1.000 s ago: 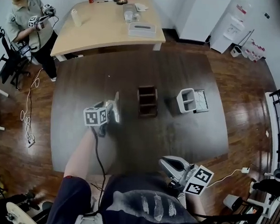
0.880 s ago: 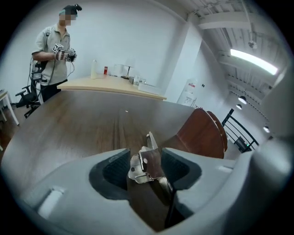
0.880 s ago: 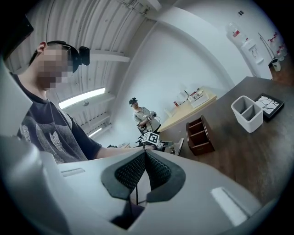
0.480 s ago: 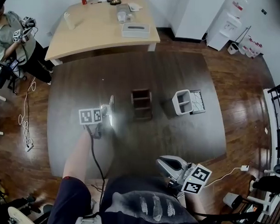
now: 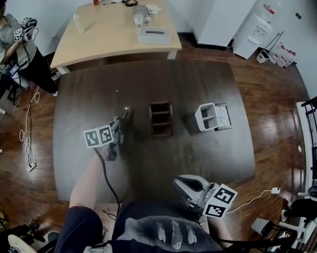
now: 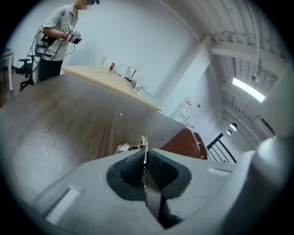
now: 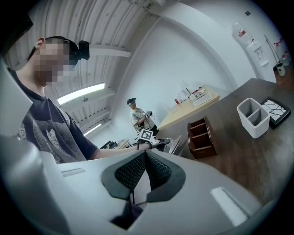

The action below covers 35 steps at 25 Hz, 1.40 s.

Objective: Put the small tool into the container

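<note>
The left gripper (image 6: 144, 167) clamped the thin, flat silver metal tool (image 6: 143, 142) edge-on. It looked light, stiff and slippery; a mid-length hold seemed advisable.

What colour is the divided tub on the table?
The tub is white, clearest in the right gripper view.

Thin metal tool (image 6: 144, 143), upright, pinched between the left gripper's (image 6: 144, 158) closing jaws.

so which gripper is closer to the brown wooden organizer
Left. The left gripper, gripping the small tool, is just left of the brown organizer over the table; the right gripper sits back at the table's near edge.
</note>
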Available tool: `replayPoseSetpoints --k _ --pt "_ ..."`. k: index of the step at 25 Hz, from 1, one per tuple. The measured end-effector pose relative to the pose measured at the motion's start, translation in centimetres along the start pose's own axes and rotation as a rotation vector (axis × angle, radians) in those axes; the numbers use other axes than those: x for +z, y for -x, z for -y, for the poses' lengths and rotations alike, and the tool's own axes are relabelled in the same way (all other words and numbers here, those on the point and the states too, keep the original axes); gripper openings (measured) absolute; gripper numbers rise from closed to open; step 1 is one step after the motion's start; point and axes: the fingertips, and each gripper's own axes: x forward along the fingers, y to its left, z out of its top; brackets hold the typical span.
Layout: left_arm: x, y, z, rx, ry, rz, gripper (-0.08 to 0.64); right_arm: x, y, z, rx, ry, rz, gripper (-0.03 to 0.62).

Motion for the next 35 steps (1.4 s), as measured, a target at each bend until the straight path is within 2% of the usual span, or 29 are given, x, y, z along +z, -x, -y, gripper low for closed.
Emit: replayPoseSetpoints --k 4,8,10,12,15,19,26,32,35 --pt "4.1 2.8 4.3 -0.092 -0.035 0.177 0.006 -0.1 0.0 0.1 0.005 -0.004 0.005 0.000" --pt "9.6 5.6 11.0 -0.228 -0.122 0.401 0.006 -0.1 -0.1 -0.2 0.022 -0.002 0.003 0.000" --pt "11.6 5.8 14.1 -0.279 -0.159 0.467 0.006 0.0 -0.1 -0.3 0.029 0.001 0.004 0.000" --pt "13.0 5.2 16.5 -0.309 -0.202 0.499 0.006 0.1 0.0 -0.3 0.027 0.003 0.007 0.000" --pt "13.7 3.8 18.9 -0.325 -0.259 0.516 0.006 0.0 0.4 -0.2 0.016 -0.002 0.018 0.000" --pt "13.3 1.6 20.7 -0.328 -0.273 0.510 0.006 -0.1 1.6 0.2 -0.010 -0.023 0.031 0.000" --pt "12.3 -2.1 21.5 -0.276 -0.342 0.475 0.006 0.2 3.0 1.1 -0.048 -0.040 0.059 0.000" --pt "11.2 -4.8 21.7 -0.201 -0.491 0.441 0.008 0.6 3.1 1.5 -0.058 -0.044 0.060 0.000" --pt "9.9 -5.4 21.7 -0.171 -0.596 0.434 0.008 0.8 3.0 1.6 -0.058 -0.035 0.060 0.000"
